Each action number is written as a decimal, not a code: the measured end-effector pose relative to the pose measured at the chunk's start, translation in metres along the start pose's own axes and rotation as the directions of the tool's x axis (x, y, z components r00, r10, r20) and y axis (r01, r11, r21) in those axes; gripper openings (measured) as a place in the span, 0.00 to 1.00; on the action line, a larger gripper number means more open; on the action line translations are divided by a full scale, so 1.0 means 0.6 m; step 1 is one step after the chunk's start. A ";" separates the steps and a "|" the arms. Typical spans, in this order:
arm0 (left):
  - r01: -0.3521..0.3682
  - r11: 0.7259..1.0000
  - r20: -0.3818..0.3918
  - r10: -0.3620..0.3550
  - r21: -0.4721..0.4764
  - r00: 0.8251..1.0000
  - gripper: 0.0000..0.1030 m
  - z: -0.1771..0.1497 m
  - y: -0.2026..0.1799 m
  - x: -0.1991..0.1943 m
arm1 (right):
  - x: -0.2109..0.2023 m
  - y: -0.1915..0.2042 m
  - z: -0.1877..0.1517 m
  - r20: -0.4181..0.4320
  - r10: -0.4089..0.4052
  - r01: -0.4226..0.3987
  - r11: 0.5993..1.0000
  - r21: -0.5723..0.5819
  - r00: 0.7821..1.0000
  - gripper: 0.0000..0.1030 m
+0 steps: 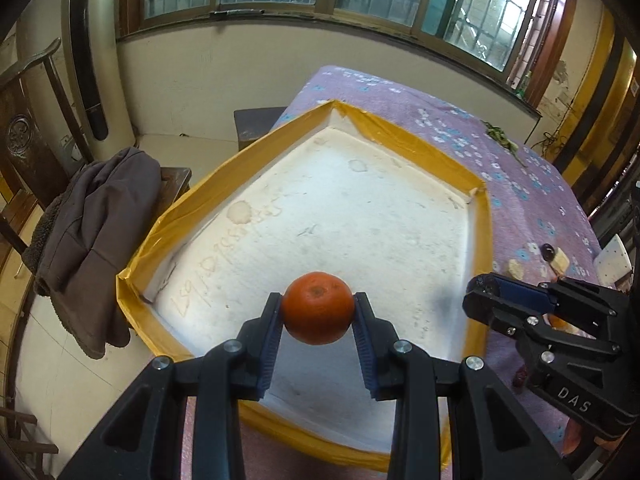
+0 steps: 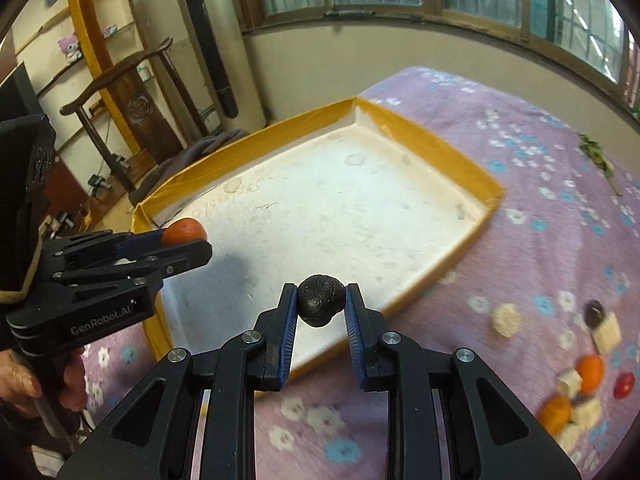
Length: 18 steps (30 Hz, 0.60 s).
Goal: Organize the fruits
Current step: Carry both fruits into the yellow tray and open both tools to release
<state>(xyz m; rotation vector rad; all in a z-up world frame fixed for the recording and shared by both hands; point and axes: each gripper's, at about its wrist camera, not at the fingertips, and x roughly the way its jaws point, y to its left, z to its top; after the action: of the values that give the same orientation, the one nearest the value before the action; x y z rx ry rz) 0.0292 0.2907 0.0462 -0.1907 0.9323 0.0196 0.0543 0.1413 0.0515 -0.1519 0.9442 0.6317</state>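
My left gripper [image 1: 317, 307] is shut on an orange tangerine [image 1: 317, 308], held over the near part of a white foam tray with yellow taped rim [image 1: 188, 196]. In the right wrist view the same tangerine [image 2: 185, 231] shows at the left gripper's [image 2: 188, 240] tip, above the tray's left side. My right gripper [image 2: 321, 300] is shut on a dark wrinkled round fruit [image 2: 321, 300], just above the tray's [image 2: 436, 148] near edge. In the left wrist view the right gripper [image 1: 496, 300] comes in from the right, and what it holds is hidden there.
The tray lies on a purple flowered cloth [image 2: 540, 240]. More fruits sit at the right: orange ones [image 2: 591, 368], a red one [image 2: 625, 385], a dark one [image 2: 594, 311], among pale foam pieces [image 2: 506, 320]. A wooden chair with a grey jacket [image 1: 88, 240] stands left of the table.
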 end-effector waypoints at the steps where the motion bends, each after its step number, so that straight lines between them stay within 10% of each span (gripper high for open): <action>1: -0.003 1.000 -0.005 0.003 -0.003 1.000 0.36 0.000 0.005 0.003 | 0.010 0.005 0.002 -0.012 0.004 -0.004 1.000 -0.005 1.000 0.22; 18: -0.065 0.998 -0.046 0.066 0.024 0.997 0.36 0.003 0.016 0.036 | 0.068 0.016 0.005 -0.082 -0.028 0.024 0.999 -0.043 0.996 0.22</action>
<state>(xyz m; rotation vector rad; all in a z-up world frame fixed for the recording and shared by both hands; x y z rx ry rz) 0.0423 0.2989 0.0286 -0.1401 0.9851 0.0651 0.0681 0.1682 0.0222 -0.2287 1.0079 0.6252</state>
